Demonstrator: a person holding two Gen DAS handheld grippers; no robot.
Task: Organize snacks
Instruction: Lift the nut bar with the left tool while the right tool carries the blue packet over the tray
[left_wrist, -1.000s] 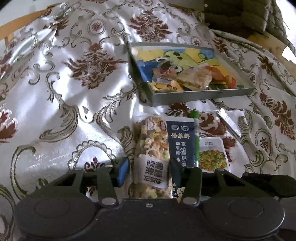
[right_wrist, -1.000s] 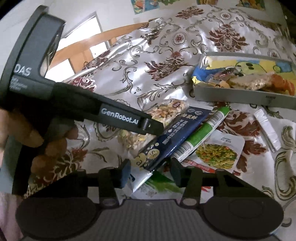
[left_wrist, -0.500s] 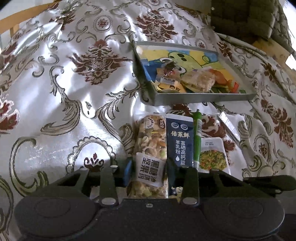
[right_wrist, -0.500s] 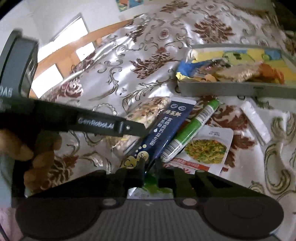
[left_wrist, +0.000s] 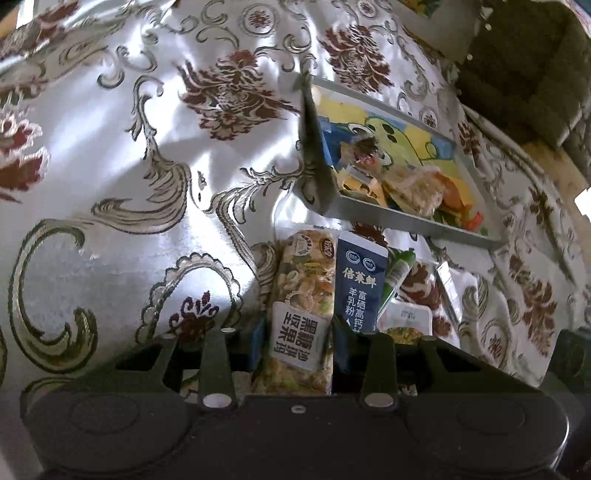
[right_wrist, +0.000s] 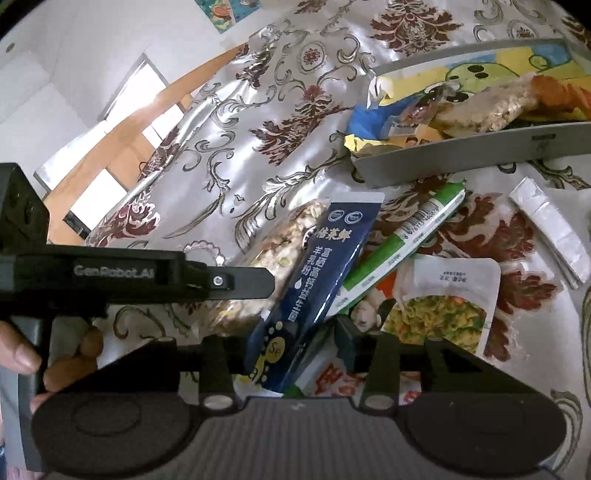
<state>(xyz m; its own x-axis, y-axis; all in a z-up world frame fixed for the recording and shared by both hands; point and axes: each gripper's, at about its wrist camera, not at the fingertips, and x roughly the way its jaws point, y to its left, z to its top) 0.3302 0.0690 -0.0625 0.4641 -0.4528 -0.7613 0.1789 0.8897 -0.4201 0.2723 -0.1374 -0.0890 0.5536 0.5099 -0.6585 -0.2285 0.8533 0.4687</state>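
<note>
**2 grippers at the snack pile**

The left gripper (left_wrist: 295, 343) is clamped on the nut bar (left_wrist: 301, 314). The right gripper (right_wrist: 291, 347) has just been opening; its jaws stand apart around the blue sachet (right_wrist: 317, 284), just beside the nut bar, near the grey tray (right_wrist: 461, 155) on the tablecloth (left_wrist: 129, 166)

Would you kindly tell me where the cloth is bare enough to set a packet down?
Bare floral satin cloth lies left of the grey cartoon-lined tray and the clear nut-bar packet. It is crowded below the tray, around the navy sachet and green stick.
</note>
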